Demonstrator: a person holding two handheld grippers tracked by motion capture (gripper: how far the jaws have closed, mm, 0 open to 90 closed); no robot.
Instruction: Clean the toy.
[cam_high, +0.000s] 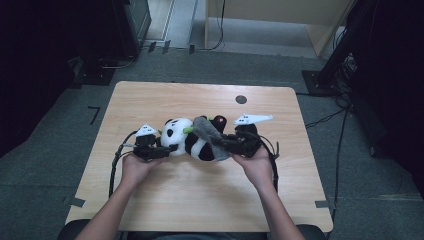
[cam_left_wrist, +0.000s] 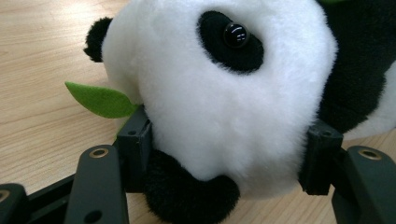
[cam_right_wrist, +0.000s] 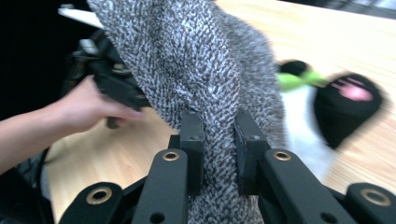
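Observation:
A plush panda (cam_high: 187, 140) lies on its side in the middle of the wooden table (cam_high: 200, 200), head to the left. My left gripper (cam_high: 161, 150) is shut on the panda's white head (cam_left_wrist: 224, 107), the jaws pressing in from both sides; a green felt leaf (cam_left_wrist: 100, 100) sticks out beside the left jaw. A grey knitted cloth (cam_high: 210, 135) drapes over the panda's body. My right gripper (cam_high: 225, 142) is shut on this grey cloth (cam_right_wrist: 205, 93), a fold pinched between the pads. The panda's black foot with a pink paw print (cam_right_wrist: 350, 100) shows behind the cloth.
A dark round hole (cam_high: 241, 99) sits in the table near its far edge. Cables (cam_high: 116, 167) trail from both grippers across the table. Black stands and equipment (cam_high: 345, 55) flank the table on the floor beyond.

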